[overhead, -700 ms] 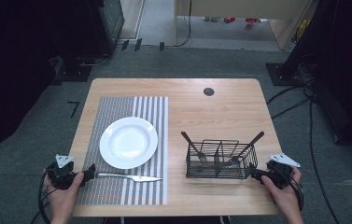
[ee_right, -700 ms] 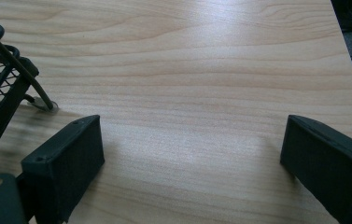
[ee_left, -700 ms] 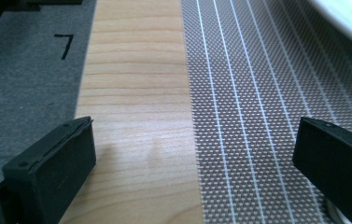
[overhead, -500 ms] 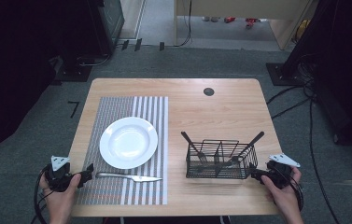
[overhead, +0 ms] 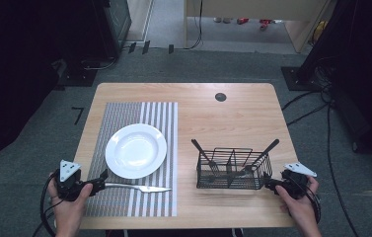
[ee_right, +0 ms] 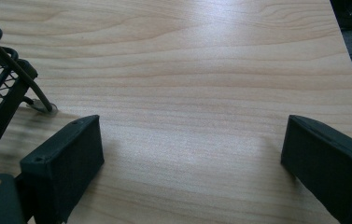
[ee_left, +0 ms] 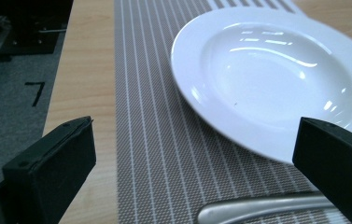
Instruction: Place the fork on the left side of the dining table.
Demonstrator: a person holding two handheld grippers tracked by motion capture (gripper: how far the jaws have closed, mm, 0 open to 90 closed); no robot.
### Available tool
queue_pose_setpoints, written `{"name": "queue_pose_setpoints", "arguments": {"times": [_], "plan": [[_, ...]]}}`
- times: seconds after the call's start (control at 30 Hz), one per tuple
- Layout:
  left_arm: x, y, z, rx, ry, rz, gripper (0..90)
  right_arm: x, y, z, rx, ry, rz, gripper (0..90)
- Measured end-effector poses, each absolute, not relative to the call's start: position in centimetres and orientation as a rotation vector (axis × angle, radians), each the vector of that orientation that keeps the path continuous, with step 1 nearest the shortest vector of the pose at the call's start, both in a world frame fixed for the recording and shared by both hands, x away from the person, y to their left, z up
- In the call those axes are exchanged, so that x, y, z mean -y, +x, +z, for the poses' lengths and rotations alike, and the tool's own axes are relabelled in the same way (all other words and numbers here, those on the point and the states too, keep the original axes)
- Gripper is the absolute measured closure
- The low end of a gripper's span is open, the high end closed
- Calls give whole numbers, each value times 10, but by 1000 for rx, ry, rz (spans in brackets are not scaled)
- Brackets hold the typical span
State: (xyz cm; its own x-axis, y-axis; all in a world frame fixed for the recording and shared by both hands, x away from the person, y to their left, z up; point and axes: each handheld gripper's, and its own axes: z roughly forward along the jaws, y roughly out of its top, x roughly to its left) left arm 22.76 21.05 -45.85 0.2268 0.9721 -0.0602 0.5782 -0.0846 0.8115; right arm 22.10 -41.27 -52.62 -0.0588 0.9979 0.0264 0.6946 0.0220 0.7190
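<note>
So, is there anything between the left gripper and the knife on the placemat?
Nothing visible. The left gripper is open, and the knife handle lies just ahead between its fingers. The white plate sits beyond, not in the way.

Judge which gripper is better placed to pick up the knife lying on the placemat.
Left. The left gripper sits right at the handle end of the knife, its jaws open with the handle between them. The right gripper is open beside the wire basket, across the table from the knife.
</note>
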Motion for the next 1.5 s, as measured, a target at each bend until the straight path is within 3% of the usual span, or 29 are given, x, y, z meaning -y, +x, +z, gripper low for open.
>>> {"name": "queue_pose_setpoints", "arguments": {"times": [0.83, 0.93, 1.37, 1.4, 1.5], "plan": [[-91, 248, -415, -1112, 1833, 515, 0, 413, 221, -526, -1804, 1722, 793, 54], [-79, 250, -412, -1086, 1837, 513, 47, 413, 221, -526, -1803, 1722, 793, 54], [-42, 257, -406, -1007, 1845, 429, 75, 413, 221, -526, -1804, 1721, 793, 55], [-37, 258, -405, -992, 1843, 423, 163, 413, 221, -526, -1803, 1722, 793, 55], [-33, 260, -405, -968, 1846, 388, 185, 413, 221, -526, -1804, 1722, 793, 55]]}}
